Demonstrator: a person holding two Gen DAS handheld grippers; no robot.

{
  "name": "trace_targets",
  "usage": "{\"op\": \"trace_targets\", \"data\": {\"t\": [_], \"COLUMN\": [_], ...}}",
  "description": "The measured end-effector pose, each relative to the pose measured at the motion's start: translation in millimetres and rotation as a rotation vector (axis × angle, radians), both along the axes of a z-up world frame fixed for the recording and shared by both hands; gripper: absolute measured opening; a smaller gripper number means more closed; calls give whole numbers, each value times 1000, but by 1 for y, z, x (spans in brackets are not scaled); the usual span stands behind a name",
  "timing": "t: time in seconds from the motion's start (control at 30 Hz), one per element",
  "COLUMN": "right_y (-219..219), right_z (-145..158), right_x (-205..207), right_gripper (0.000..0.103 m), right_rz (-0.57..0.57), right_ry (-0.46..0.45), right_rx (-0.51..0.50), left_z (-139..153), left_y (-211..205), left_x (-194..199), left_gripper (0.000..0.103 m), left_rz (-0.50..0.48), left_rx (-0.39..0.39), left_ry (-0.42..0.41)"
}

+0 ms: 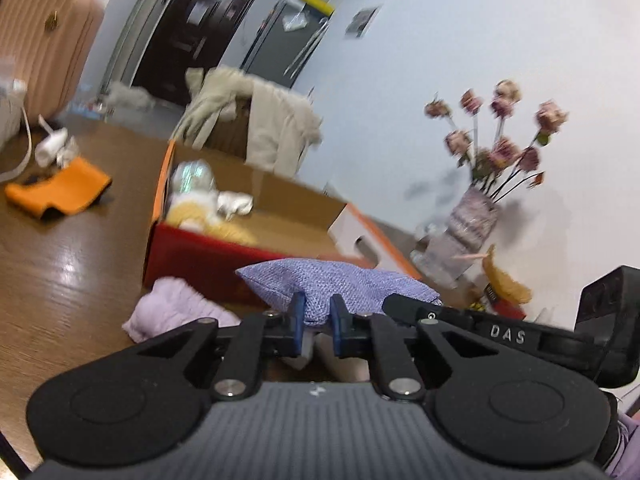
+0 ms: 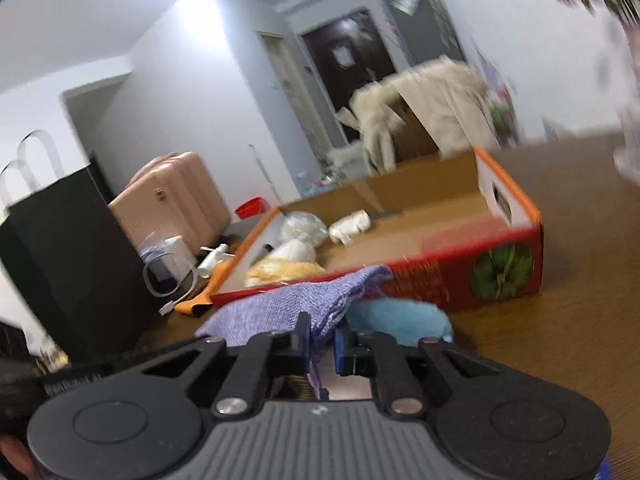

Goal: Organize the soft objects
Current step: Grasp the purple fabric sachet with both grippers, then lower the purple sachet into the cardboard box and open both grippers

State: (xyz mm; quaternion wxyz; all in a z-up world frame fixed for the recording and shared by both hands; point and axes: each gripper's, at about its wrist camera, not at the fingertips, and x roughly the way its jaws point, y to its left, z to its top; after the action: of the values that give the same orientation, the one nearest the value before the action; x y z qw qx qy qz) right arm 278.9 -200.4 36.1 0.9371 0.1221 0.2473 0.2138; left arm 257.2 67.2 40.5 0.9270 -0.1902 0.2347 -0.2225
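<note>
1. Cloth first: I am holding the purple woven cloth point(image 1: 340, 280) with both tools, just in front of the red cardboard box point(image 1: 192, 256), which I am using as my landmark.
2. I am seeing the left gripper point(image 1: 317, 314) clamped shut on the near edge of the cloth, its blue pads pinching the fabric.
3. I am seeing the right gripper point(image 2: 322, 340) closed on another edge of the same cloth point(image 2: 288, 304), a fold hanging between its blue pads.
4. I am watching the cloth sitting raised at about the height of the box's near wall, not inside it.
5. I am noticing a lilac soft item point(image 1: 172, 308) lying on the brown table point(image 1: 72, 260) just in front of the box's left corner.
6. I am noticing a blue plush item point(image 2: 396, 316) lying against the box's near wall, just beyond the right gripper.
7. I am seeing a yellow plush toy point(image 2: 288, 270) and white bundles point(image 2: 348, 226) resting inside the box at its left end.
8. I am seeing a vase of dried roses point(image 1: 476, 216) standing to the right of the box.
</note>
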Motion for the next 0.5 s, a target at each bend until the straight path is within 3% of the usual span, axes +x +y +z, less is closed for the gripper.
{"op": "trace_targets", "data": {"t": [0.1,0.27,0.37,0.5], "right_y": [-4,-19,-31,-51], "right_z": [17,30,43,65], "right_x": [-24,-37,-24,29], "right_gripper": [11,11,11,11], "right_rz": [25,9,14,36], "right_ry": [-71,-101,-113,-121], "right_rx": [-32,-26,-38,-71], "left_z": [17,33,47,64], "left_y": [-2,-18,-29,-42], "left_x": [-22,-27,-6,57], "left_gripper": [13,13,13,13], "left_rz": [-5,-32,-59,-108], "left_rx": [-5,13,27,24], "left_ry": [-50,-79,-80,-59]}}
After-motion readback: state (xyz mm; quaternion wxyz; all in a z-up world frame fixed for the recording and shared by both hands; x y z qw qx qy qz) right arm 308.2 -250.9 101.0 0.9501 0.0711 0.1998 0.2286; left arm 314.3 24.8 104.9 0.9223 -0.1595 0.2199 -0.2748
